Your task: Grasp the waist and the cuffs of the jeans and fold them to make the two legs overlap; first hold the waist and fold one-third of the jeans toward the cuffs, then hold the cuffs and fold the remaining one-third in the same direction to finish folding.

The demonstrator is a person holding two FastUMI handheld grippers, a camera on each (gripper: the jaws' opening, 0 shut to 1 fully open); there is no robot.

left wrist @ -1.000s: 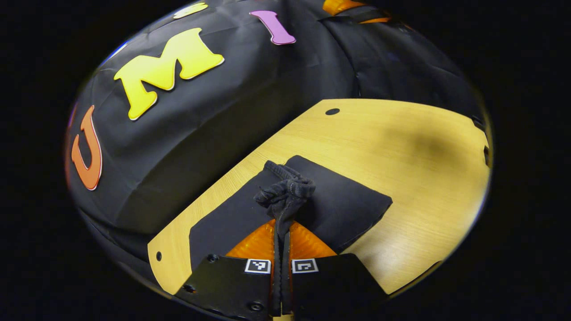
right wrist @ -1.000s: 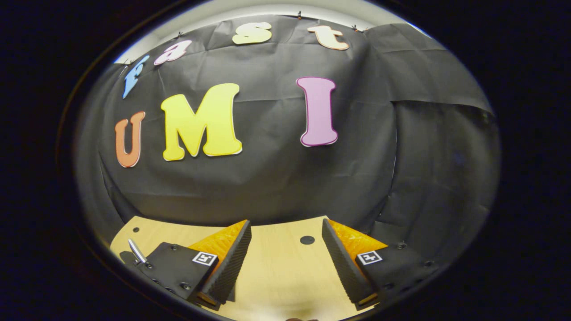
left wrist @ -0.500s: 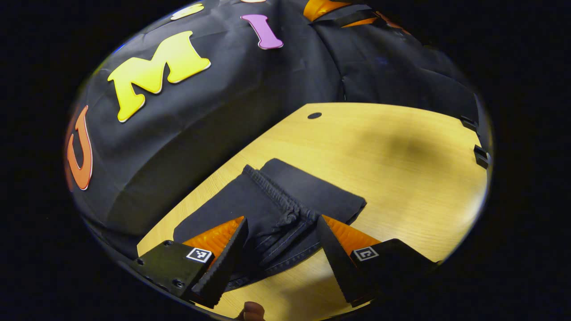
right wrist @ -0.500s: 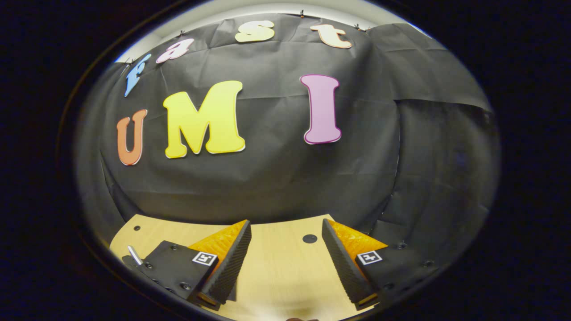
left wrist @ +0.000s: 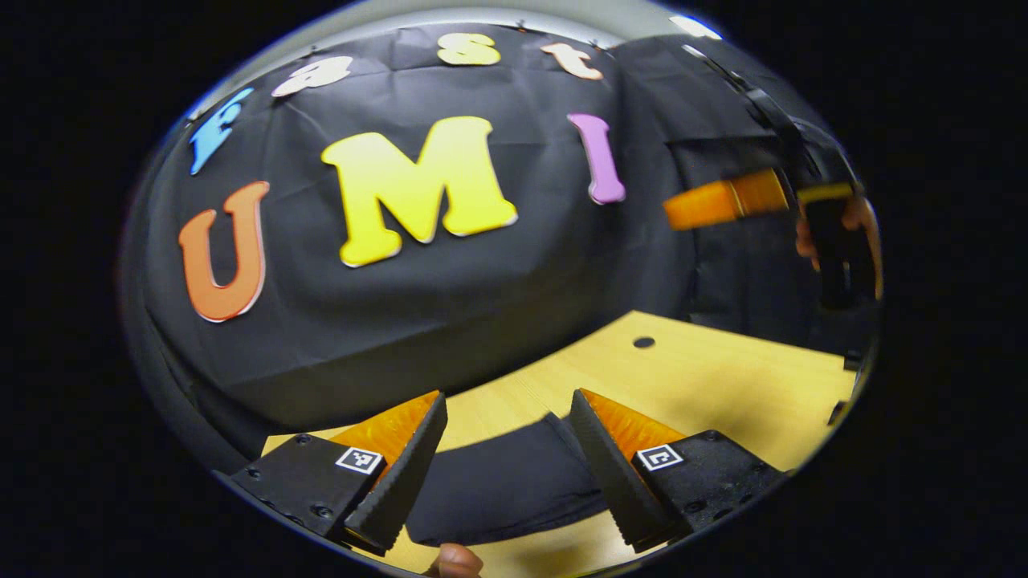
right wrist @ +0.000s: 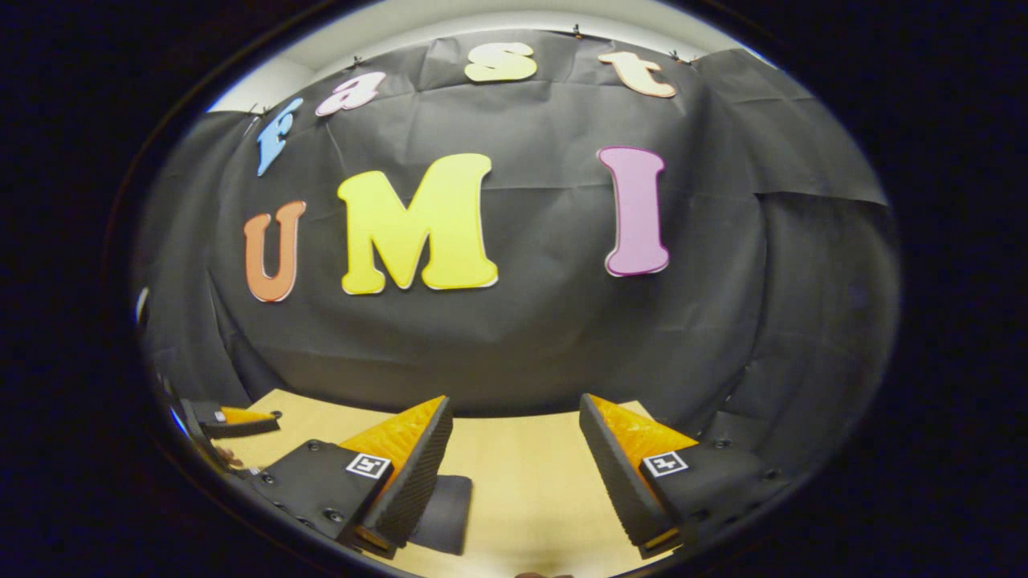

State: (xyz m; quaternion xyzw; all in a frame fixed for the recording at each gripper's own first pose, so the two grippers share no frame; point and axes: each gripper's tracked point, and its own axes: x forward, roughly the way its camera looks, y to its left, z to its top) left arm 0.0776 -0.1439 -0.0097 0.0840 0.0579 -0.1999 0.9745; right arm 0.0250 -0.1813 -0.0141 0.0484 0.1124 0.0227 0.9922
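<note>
The dark jeans [left wrist: 502, 486] lie in a compact folded bundle on the wooden counter [left wrist: 723, 377], seen between and just beyond the left tongs [left wrist: 506, 474] at the six o'clock edge of the left gripper view. In the right gripper view a corner of the same bundle [right wrist: 443, 514] peeks out at about seven o'clock, beside the right tongs [right wrist: 514, 474].

Both pairs of tongs stand wide apart, gripping nothing, and both hang above the counter and clear of the cloth. The right tongs [left wrist: 723, 201], with the hand that carries them, also appear at two o'clock in the left gripper view, well apart from the jeans; the left tongs [right wrist: 233, 419] sit low at eight o'clock in the right gripper view.

The folding looks finished or very nearly so, judging by the small, tidy shape of the bundle. The risk now lies in the retreat: a low sweep of either open finger across the top layer could catch an edge and drag the fold open. The bundle also rests near the counter's near side, so a nudge toward six o'clock might tip part of it over the edge. Thick denim tends to spring back, and an unpressed fold may loosen by itself.
</note>
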